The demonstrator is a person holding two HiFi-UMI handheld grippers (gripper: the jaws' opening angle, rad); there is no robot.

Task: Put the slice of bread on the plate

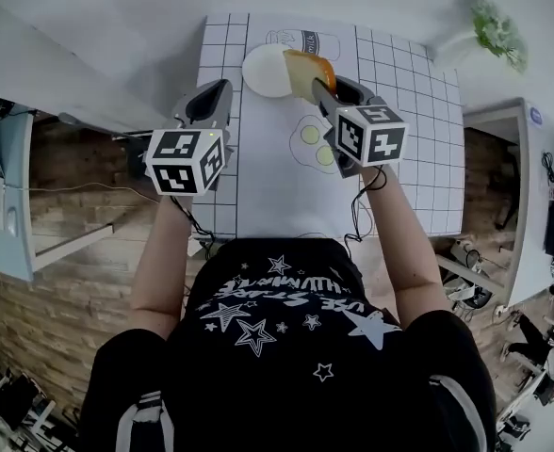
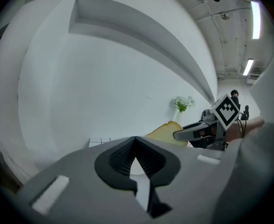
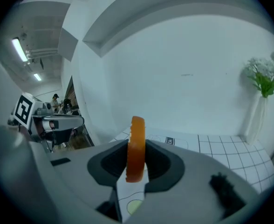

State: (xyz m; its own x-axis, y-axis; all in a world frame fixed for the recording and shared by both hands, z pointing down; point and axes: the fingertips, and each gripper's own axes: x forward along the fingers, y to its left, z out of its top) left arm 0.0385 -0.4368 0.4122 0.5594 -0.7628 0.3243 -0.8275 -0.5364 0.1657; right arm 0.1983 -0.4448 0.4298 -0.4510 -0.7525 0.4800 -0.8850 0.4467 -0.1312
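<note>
A slice of bread (image 1: 307, 70) with an orange crust is clamped between the jaws of my right gripper (image 1: 322, 87). In the head view it hangs at the right rim of the white plate (image 1: 263, 70), on the far part of the table. The right gripper view shows the slice (image 3: 137, 146) edge-on and upright between the pads. My left gripper (image 1: 220, 90) hovers at the table's left edge, just left of the plate, jaws together and empty. From the left gripper view (image 2: 136, 146), the bread (image 2: 167, 131) and the right gripper (image 2: 193, 133) lie ahead to the right.
A white mat (image 1: 409, 158) with grid lines and printed egg and milk drawings covers the table. A white vase of flowers (image 1: 484, 31) stands at the far right corner. A white wall rises behind the table. Shelving and clutter flank both sides.
</note>
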